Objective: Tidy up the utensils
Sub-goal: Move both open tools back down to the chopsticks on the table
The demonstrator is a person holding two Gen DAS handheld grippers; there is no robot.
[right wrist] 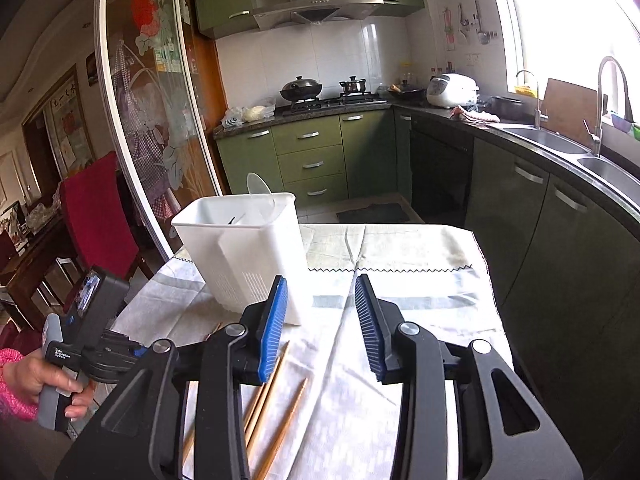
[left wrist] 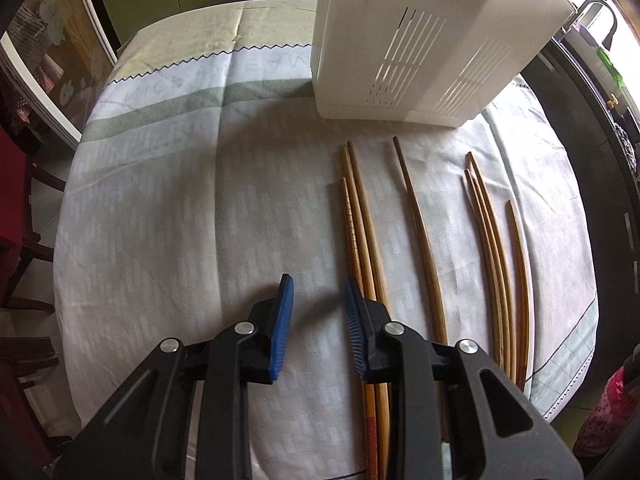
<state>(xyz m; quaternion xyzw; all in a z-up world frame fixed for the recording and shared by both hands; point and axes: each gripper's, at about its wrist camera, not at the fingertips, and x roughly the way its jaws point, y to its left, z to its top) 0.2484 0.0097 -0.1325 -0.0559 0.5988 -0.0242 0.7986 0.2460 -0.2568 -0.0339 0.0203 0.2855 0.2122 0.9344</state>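
Several wooden chopsticks lie side by side on the tablecloth: a group of three (left wrist: 360, 220), one darker stick (left wrist: 416, 216), a close pair (left wrist: 488, 220) and a single one (left wrist: 520, 260). Behind their tips stands a white slotted utensil holder (left wrist: 420, 40). My left gripper (left wrist: 319, 280) points down at the cloth, open and empty, its right finger over the group of three. My right gripper (right wrist: 322, 280) hangs open and empty above the table, with chopsticks (right wrist: 280, 412) under its left finger. The holder (right wrist: 248, 248) lies ahead to its left and holds a pale spoon (right wrist: 258, 186).
A hand (right wrist: 36, 376) at the lower left holds the other gripper's body (right wrist: 92, 320). Bare cloth (left wrist: 180, 200) spreads left of the chopsticks. Green kitchen cabinets (right wrist: 312, 160) and a sink (right wrist: 560, 140) lie beyond the table; a red chair (right wrist: 96, 208) and glass door (right wrist: 152, 100) stand left.
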